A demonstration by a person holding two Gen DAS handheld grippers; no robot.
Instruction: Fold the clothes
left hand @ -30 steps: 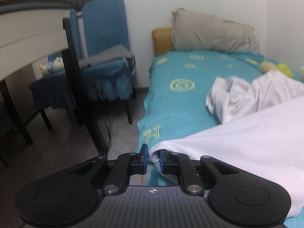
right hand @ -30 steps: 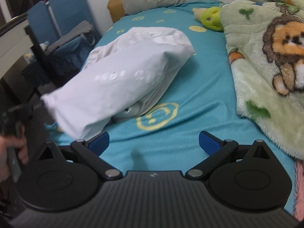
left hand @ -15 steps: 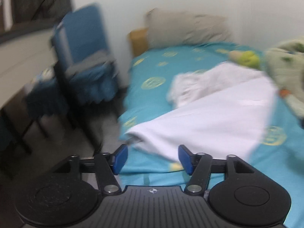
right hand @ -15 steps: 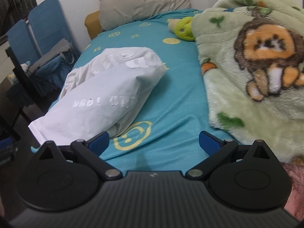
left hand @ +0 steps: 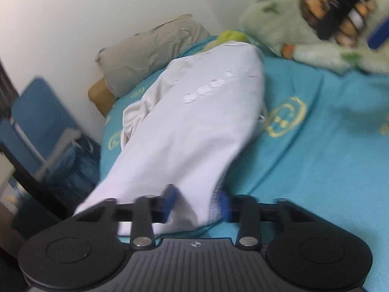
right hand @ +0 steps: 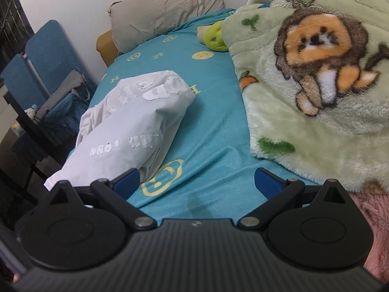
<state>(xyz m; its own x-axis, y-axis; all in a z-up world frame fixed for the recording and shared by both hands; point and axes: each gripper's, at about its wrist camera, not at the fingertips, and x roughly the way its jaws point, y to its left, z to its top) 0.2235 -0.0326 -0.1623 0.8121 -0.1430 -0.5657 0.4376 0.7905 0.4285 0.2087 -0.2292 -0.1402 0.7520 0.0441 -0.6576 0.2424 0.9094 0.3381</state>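
Note:
A white garment with worn white print lies folded lengthwise along the left side of the teal bed sheet. My left gripper is open, and the garment's near end lies between its blue fingers; the view is blurred. The garment also shows in the right wrist view, left of my right gripper, which is open and empty low over the sheet.
A green lion-print fleece blanket covers the bed's right side. A grey pillow and a yellow-green plush toy lie at the head. Blue chairs and a dark table edge stand left of the bed.
My left gripper let go of the garment corner and opened, then swung right and now straddles the garment's near end. The garment has dropped flat on the bed. The right gripper stayed open.

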